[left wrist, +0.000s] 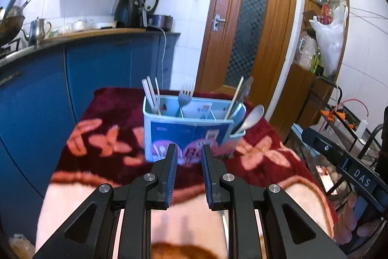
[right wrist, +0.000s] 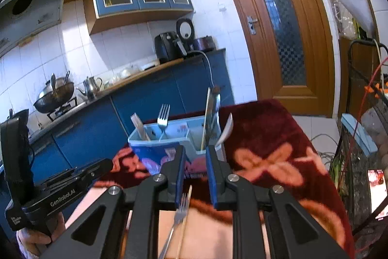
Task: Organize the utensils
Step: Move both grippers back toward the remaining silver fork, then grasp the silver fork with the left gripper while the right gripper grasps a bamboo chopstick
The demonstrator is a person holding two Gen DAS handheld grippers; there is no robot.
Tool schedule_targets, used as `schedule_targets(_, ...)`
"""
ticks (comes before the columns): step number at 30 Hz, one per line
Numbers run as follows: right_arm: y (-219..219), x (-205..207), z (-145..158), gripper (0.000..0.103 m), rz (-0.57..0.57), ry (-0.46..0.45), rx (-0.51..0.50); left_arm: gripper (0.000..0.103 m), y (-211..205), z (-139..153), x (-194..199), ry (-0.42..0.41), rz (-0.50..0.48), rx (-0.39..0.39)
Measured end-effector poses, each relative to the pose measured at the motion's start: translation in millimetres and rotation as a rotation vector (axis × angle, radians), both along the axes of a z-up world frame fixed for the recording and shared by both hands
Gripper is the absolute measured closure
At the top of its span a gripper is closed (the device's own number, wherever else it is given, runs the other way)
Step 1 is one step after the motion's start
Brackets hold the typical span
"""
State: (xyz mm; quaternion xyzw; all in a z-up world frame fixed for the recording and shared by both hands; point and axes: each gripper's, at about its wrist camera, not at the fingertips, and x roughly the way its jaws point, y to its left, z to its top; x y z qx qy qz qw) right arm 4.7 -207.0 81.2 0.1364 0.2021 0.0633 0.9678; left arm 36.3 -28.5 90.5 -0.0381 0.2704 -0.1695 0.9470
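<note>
A blue-and-white utensil holder [left wrist: 189, 135] [right wrist: 155, 149] stands on the dark red flowered table cloth [left wrist: 97, 137] [right wrist: 266, 137]. It holds pale sticks on the left, a metal fork [left wrist: 185, 95] [right wrist: 163, 118] in the middle, a chopstick and a white spoon [left wrist: 252, 117] [right wrist: 226, 129] on the right. My left gripper [left wrist: 188, 147] hovers just in front of the holder, its jaws slightly apart with nothing between them. My right gripper [right wrist: 196, 149] is also near the holder, its jaws apart and empty. A second fork [right wrist: 180, 210] and a chopstick [right wrist: 187, 205] lie on the cloth beneath it.
Blue kitchen cabinets and a counter [left wrist: 97, 34] [right wrist: 145, 72] run along the left with a kettle, wok and air fryer. A wooden door [left wrist: 247, 28] [right wrist: 278, 28] stands behind the table. A wire rack [left wrist: 344, 118] sits at the right.
</note>
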Motion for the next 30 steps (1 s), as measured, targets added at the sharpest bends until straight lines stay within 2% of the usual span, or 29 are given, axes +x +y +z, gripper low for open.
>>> schedule_targets(12, -5, -15, -36, 0.082, 0.028, 0.118, 0.012, 0.083, -23, -38, -6, 0.148, -0.043, 0.041)
schedule_targets(16, -9, -18, -44, 0.078, 0.028, 0.14, 0.016, 0.083, -35, -53, -3, 0.201, -0.057, 0.064)
schedule_targets(30, -33, -18, -69, 0.078, 0.008, 0.196, 0.067, 0.083, -64, -93, 15, 0.365, -0.108, 0.127)
